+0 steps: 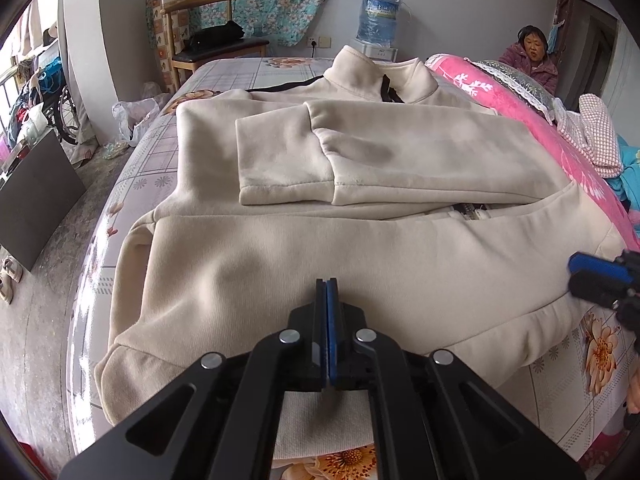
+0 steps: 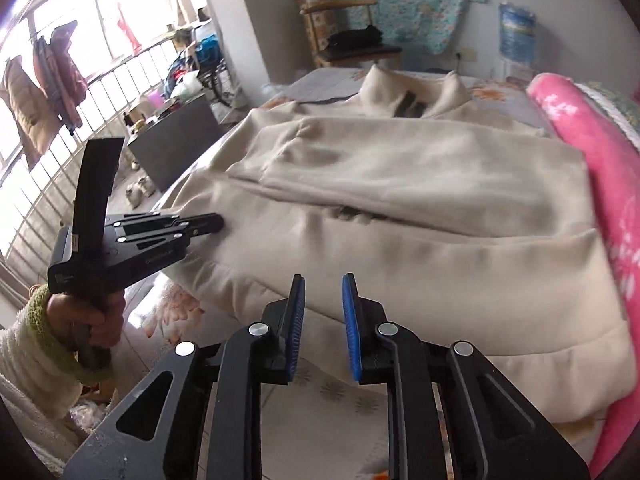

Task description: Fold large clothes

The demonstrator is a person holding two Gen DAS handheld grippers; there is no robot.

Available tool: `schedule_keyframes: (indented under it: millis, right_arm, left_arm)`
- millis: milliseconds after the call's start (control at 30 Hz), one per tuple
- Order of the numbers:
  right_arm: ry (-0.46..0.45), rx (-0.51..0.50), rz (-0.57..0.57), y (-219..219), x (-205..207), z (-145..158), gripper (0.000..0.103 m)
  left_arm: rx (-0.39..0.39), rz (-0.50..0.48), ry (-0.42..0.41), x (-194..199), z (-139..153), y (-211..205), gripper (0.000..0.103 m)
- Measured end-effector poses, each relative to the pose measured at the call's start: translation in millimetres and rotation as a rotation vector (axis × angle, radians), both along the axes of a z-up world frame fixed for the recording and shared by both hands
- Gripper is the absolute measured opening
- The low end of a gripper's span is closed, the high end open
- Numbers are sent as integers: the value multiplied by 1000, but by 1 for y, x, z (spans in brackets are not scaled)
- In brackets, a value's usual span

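Note:
A large cream zip-up jacket (image 1: 360, 256) lies flat on the bed, collar far, both sleeves folded across its chest. It also shows in the right wrist view (image 2: 420, 216). My left gripper (image 1: 326, 284) is shut, its blue pads pressed together over the jacket's near hem; whether cloth is pinched between them is not visible. From the right wrist view it (image 2: 216, 222) touches the jacket's left edge. My right gripper (image 2: 323, 280) is open and empty just before the hem. It appears at the right edge of the left wrist view (image 1: 576, 274).
The bed (image 1: 132, 184) has a floral checked sheet. A pink quilt (image 1: 568, 148) runs along its right side. A person (image 1: 532, 56) sits at the far right. A wooden chair (image 1: 212, 40) and a water dispenser (image 1: 376, 16) stand beyond the bed. A dark board (image 1: 36, 196) leans left.

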State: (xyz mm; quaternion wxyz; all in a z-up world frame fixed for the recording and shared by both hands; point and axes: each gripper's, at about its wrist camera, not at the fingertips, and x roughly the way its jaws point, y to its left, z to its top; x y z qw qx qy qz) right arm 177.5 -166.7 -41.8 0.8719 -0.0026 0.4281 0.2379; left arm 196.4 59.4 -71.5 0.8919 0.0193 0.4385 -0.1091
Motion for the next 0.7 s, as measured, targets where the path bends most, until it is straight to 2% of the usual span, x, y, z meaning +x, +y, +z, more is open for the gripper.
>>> schedule_keyframes:
  millis: [67,100,133,200,267,333,433,467,533,600,633,667,700]
  right_arm:
    - [38,-125,-5,15,6,-25,16]
    - [23,-115,-4,15,5,-25,16]
    - [47,-116,-12,14,7,-23,16]
    - [16,-151,-41,15,5,-10,11]
    - [-13,-102,-10,19,1,2,10]
    - [-5,-36,34,26,1,3,10]
    - [34,-119,68,45,4,-25,10]
    - [12,-106,60,44,1,-24,10]
    - [40,-86,44,38,0,-18,11]
    - [16,-64,16,26,-7,-6,21]
    - [-4,-66,-8,19,-11,-1,32]
    - [-21,-74,-41,10,-15,1,40]
    - [-28,-86,-76,1,-18,1,41]
  left_arm:
    - [-10,0,5,1,0,1,1]
    - [-14,-1,7,2,0,2,1]
    - [-16,-2,10,2,0,2,1]
    - [-17,-6,11,2,0,3,1]
    - [-17,-8,7,2,0,3,1]
    - [-16,-7,9,2,0,2,1]
    - [-19,3,31,4,3,2,1]
    - [-9,12,33,3,7,2,1]
    - [-5,-2,-5,-6,22,-1,1]
    - [-14,-28,-17,-15,35,-7,2]
    - [-13,-35,-5,-18,37,-12,2]
    - [-4,-43,12,-20,36,-18,7]
    - [10,-49,33,-22,33,-24,12]
